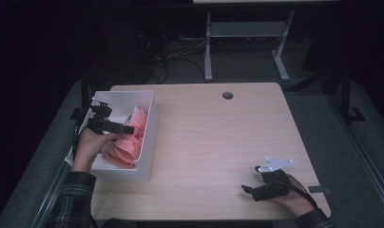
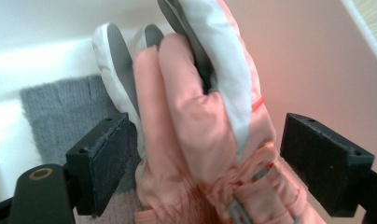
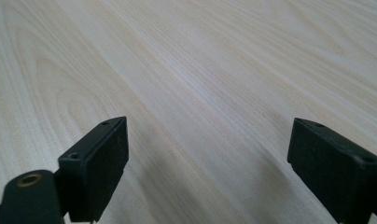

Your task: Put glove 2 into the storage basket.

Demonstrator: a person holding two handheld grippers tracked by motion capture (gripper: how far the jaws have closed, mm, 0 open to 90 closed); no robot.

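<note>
A pink and white padded glove (image 1: 129,141) with grey finger patches lies in a white bin (image 1: 148,142) at the table's left. In the left gripper view the glove (image 2: 196,126) stands between the jaws of my left gripper (image 2: 205,140). The jaws are wide apart, with a gap on the right side, so it is open. From above, my left gripper (image 1: 127,129) hovers over the bin. My right gripper (image 1: 247,189) rests near the front right edge of the table. It is open over bare wood (image 3: 207,144) with nothing between its jaws.
A grey knitted piece (image 2: 60,107) lies on the bin floor beside the glove. The light wooden table (image 1: 218,137) has a round cable hole (image 1: 227,95) near its far edge. A desk frame stands beyond on the dark floor.
</note>
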